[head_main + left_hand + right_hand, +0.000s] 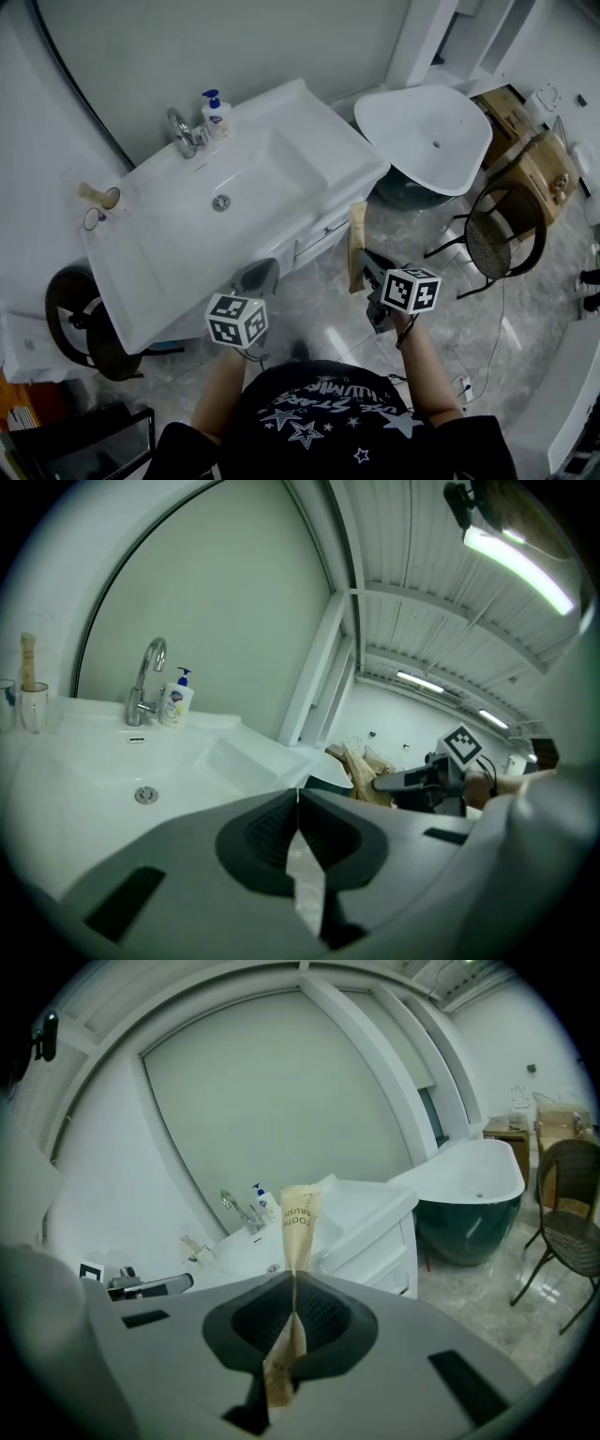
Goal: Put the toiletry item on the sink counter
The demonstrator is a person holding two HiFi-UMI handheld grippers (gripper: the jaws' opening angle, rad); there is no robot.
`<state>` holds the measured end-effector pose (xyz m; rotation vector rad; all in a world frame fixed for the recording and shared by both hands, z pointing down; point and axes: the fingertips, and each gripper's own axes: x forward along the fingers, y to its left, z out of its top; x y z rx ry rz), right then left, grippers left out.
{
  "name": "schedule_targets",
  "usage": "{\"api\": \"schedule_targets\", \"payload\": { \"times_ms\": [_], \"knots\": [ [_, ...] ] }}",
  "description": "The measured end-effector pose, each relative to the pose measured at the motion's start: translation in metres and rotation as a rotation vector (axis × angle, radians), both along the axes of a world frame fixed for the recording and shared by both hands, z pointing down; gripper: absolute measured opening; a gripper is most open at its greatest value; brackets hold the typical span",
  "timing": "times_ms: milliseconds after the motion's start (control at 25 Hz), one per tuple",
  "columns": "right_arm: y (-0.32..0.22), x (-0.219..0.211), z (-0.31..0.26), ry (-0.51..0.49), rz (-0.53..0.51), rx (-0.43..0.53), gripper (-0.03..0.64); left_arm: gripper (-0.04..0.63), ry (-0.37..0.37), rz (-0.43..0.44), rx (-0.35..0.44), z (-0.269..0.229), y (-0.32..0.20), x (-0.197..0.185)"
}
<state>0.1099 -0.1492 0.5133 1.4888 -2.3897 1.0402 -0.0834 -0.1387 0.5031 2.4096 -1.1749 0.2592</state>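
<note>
A tan paper toothbrush packet (357, 234) stands upright in my right gripper (371, 264), whose jaws are shut on its lower part. It is held above the floor, just off the front right corner of the white sink counter (319, 122). In the right gripper view the packet (300, 1218) rises from between the closed jaws (295, 1277), with the counter (361, 1206) behind it. My left gripper (257, 274) hovers at the counter's front edge, shut and holding nothing. In the left gripper view its jaws (298, 794) meet with nothing between them.
On the counter stand a faucet (182, 131), a blue-topped soap bottle (216, 114), and a cup with a tan stick (110, 199) at the left end. A white-and-green bathtub (427, 136) and a wire chair (497, 234) stand to the right. A dark stool (80, 323) is at lower left.
</note>
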Motion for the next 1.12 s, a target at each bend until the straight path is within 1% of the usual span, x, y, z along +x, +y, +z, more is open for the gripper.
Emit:
{"api": "schedule_targets", "payload": {
  "times_ms": [280, 560, 760, 1000, 1120],
  "knots": [
    [-0.021, -0.018, 0.007, 0.025, -0.017, -0.023, 0.021, 0.02, 0.017, 0.009, -0.003, -0.001, -0.028, -0.005],
    [-0.055, -0.02, 0.008, 0.041, -0.046, -0.023, 0.021, 0.02, 0.014, -0.032, -0.038, 0.01, -0.041, -0.017],
    [-0.096, -0.018, 0.009, 0.023, -0.068, -0.017, 0.021, 0.02, 0.007, -0.09, -0.055, 0.016, -0.06, -0.022],
    [-0.157, -0.028, 0.012, 0.004, -0.141, -0.014, 0.021, 0.02, -0.014, -0.153, -0.055, 0.013, -0.099, -0.022],
    [-0.186, -0.027, 0.014, 0.011, -0.17, -0.027, 0.021, 0.02, -0.018, -0.184, -0.068, 0.014, -0.119, -0.021]
  ]
}}
